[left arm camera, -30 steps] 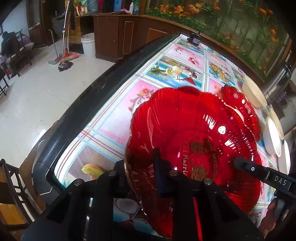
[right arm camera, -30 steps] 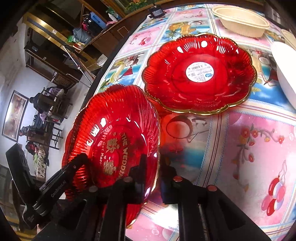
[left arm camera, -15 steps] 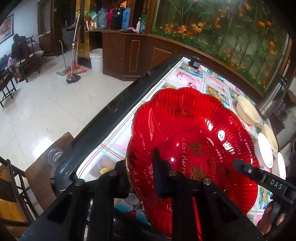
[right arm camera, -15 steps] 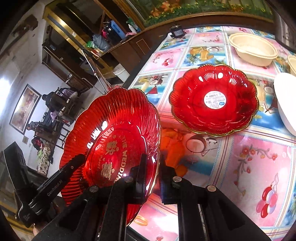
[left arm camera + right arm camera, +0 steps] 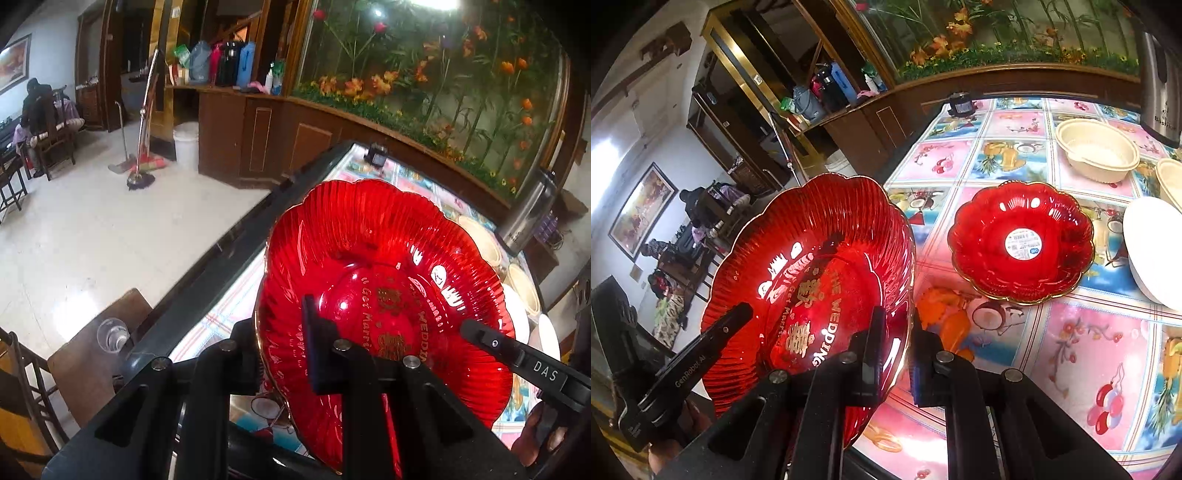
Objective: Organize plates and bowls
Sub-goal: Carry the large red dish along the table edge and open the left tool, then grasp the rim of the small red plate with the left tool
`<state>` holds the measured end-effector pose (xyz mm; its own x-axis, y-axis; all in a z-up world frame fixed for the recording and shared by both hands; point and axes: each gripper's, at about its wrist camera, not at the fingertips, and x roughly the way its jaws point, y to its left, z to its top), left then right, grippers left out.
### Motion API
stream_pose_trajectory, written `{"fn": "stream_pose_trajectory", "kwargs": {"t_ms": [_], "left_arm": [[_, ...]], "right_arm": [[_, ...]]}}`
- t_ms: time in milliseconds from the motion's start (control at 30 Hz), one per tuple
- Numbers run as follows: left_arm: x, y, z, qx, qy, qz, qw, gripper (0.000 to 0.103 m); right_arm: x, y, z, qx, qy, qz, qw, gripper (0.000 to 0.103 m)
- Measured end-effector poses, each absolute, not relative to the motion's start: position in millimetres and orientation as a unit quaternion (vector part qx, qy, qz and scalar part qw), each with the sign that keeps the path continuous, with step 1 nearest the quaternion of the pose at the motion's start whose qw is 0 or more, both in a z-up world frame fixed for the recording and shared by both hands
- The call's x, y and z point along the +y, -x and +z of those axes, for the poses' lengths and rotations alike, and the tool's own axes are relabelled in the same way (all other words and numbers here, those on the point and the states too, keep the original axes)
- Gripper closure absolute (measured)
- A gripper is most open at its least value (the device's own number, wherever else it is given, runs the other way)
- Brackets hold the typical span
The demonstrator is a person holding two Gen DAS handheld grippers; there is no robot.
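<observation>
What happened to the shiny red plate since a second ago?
The lifted red plate went up higher off the table, with more of the room showing behind it. The left gripper and right gripper both stay clamped on its rim, one on each side. The second red plate, the cream bowls and the white plate stayed where they were.
</observation>
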<state>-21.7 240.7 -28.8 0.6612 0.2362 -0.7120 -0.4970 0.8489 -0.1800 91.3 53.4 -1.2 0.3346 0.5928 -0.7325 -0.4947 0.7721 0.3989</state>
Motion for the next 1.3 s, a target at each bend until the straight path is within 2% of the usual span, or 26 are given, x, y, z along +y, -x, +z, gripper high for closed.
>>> {"fn": "stream_pose_trajectory", "kwargs": {"t_ms": [267,567,733,767,800,833,867,900,1100,1300], "left_arm": [[238.2,12.3,-66.9,0.397,0.189,0.2,0.876,0.088],[231.0,8.8,-87.9,0.396,0.174,0.218,0.875,0.086],[232.5,10.6,-99.3,0.4,0.173,0.23,0.871,0.084],[232.6,11.3,-100.1,0.4,0.173,0.233,0.87,0.083],[233.1,12.1,-100.7,0.404,0.173,0.236,0.867,0.074],[233.8,12.7,-100.5,0.406,0.174,0.238,0.865,0.066],[234.9,14.8,-99.3,0.406,0.176,0.243,0.863,0.044],[235.7,18.2,-97.0,0.401,0.179,0.248,0.863,0.032],[240.7,40.4,-66.8,0.356,0.189,0.267,0.875,0.031],[223.1,18.7,-20.6,0.329,0.166,0.221,0.903,0.022]], "right_arm": [[52.4,-98.5,-40.9,0.509,-0.048,0.313,0.8,0.093],[50.6,-105.3,-72.4,0.514,-0.038,0.31,0.799,0.092],[54.5,-104.8,-84.1,0.525,-0.022,0.314,0.791,0.085],[55.3,-104.1,-85.2,0.528,-0.021,0.319,0.787,0.079],[55.6,-103.3,-84.6,0.527,-0.02,0.322,0.786,0.063],[55.2,-102.0,-82.8,0.524,-0.02,0.324,0.787,0.052],[54.4,-100.0,-80.6,0.518,-0.018,0.324,0.791,0.03],[52.7,-97.8,-77.3,0.512,-0.018,0.324,0.795,0.016],[28.1,-93.7,-59.5,0.497,-0.044,0.329,0.802,0.015],[-16.4,-111.8,-43.5,0.496,-0.122,0.306,0.804,0.015]]}}
